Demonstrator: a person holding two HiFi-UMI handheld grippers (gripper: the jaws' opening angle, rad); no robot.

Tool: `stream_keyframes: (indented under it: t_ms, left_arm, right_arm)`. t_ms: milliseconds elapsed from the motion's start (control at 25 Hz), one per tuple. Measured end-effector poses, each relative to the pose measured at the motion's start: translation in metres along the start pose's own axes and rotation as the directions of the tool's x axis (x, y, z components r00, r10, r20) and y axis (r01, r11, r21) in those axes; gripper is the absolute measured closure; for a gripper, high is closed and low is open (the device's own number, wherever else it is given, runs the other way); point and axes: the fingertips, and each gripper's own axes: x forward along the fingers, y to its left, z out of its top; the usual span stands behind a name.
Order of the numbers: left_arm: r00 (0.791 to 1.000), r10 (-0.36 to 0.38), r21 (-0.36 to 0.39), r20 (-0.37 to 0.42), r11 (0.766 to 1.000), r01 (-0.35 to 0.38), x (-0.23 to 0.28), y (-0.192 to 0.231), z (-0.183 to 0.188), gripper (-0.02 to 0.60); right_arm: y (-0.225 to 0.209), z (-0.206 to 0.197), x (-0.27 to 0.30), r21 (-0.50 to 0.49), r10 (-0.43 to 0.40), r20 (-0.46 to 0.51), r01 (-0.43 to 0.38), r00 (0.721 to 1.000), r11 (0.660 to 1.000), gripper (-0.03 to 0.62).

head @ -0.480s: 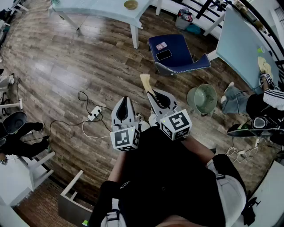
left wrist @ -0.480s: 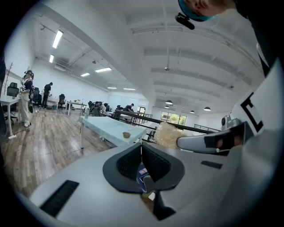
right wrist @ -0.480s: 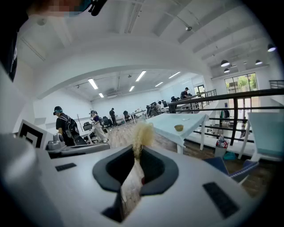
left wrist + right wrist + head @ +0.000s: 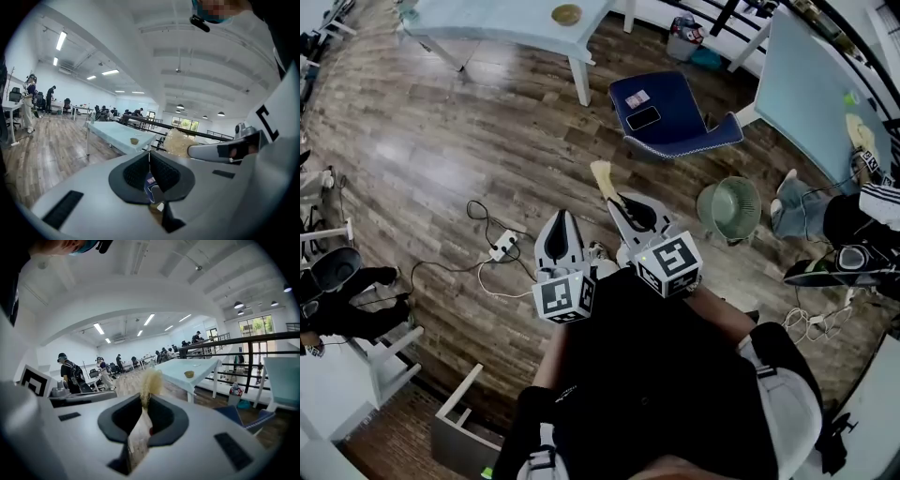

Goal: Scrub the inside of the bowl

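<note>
A small tan bowl [image 4: 566,14] stands on a pale blue table [image 4: 506,19] far ahead across the wood floor; it also shows as the bowl [image 4: 134,140] in the left gripper view and as the bowl [image 4: 189,374] in the right gripper view. My right gripper [image 4: 614,200] is shut on a tan fibrous scrubber [image 4: 602,176], whose tuft sticks out past the jaw tips [image 4: 149,380]. My left gripper [image 4: 561,218] is held beside it, jaws shut with nothing between them [image 4: 149,153]. Both are held at waist height, far from the bowl.
A blue chair [image 4: 670,112] with a phone on its seat stands ahead to the right, next to a green fan [image 4: 728,208]. A power strip [image 4: 500,246] and cables lie on the floor to the left. Another table [image 4: 811,89] is at right; people sit at both sides.
The head view has shifted a little, so the table and chair sit slightly differently in frame. Both grippers keep the same pose and grip.
</note>
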Motion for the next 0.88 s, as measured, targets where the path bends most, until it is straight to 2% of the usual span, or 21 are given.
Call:
stream_keyframes:
  t_ms: [160,360,560,880]
  left_arm:
    - [1.0,0.005,-0.003,0.022,1.0,-0.005,0.008,-0.007,0.001,0.566]
    - [1.0,0.016,-0.022,0.021,1.0,-0.016,0.022,-0.013,-0.008,0.566]
    - [0.999,-0.026,-0.01,0.021,1.0,0.027,0.048,-0.022,0.003,0.566]
    - [0.999,-0.052,-0.028,0.003,0.998,0.052,0.109,0.023,0.02,0.566]
  right_arm:
    - [-0.013,-0.003,-0.005,0.025,0.001,0.015,-0.001,1.0,1.0,0.549]
    - [-0.027,0.004,-0.008,-0.01,-0.009,0.032,0.009,0.999,1.0,0.549]
    - [-0.045,0.021,0.004,0.004,-0.037,0.042,0.037,0.998,0.999,0.549]
    - [-0.064,0.033,0.073,0.034,-0.078,0.006,0.077,0.997,0.996,0.549]
